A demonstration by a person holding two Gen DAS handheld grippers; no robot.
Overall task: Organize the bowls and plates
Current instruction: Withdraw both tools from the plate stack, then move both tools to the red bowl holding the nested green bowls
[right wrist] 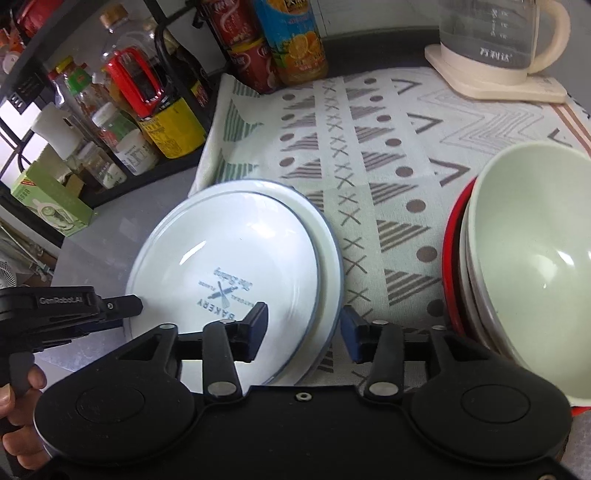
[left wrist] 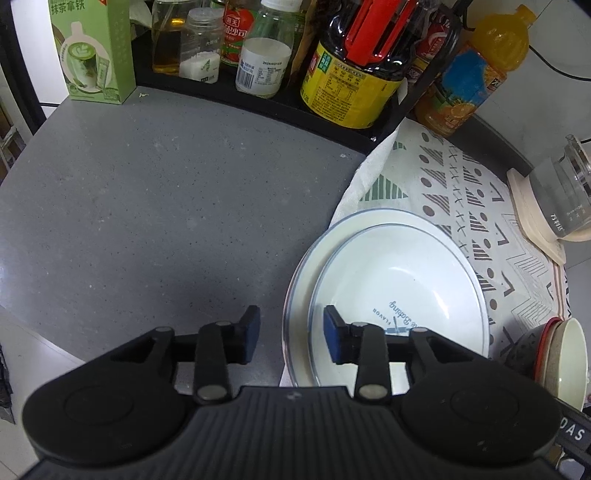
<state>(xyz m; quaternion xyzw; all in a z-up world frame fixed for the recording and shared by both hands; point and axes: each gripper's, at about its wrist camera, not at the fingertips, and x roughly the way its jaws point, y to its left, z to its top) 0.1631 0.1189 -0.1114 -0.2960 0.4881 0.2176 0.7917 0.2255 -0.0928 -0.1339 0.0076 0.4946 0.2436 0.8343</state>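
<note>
Two white plates with thin blue rims lie stacked, half on the patterned cloth. The upper plate (left wrist: 399, 295) (right wrist: 225, 258) carries blue bakery lettering; the lower plate (left wrist: 297, 291) (right wrist: 328, 258) shows as a rim around it. My left gripper (left wrist: 291, 334) is open and straddles the stack's left rim, its pads clear of it. My right gripper (right wrist: 304, 330) is open and straddles the stack's right rim, also without pressing. A stack of bowls (right wrist: 528, 258) (left wrist: 565, 362), pale green on top and red lowest, stands to the right of the plates.
A black rack of bottles and jars (left wrist: 351, 74) lines the back of the grey counter (left wrist: 147, 203), with a green carton (left wrist: 96, 51) at its left. A glass kettle (right wrist: 491, 33) on a cream base stands at the cloth's (right wrist: 369, 166) far right. A hand (right wrist: 18, 406) holds the left gripper's handle.
</note>
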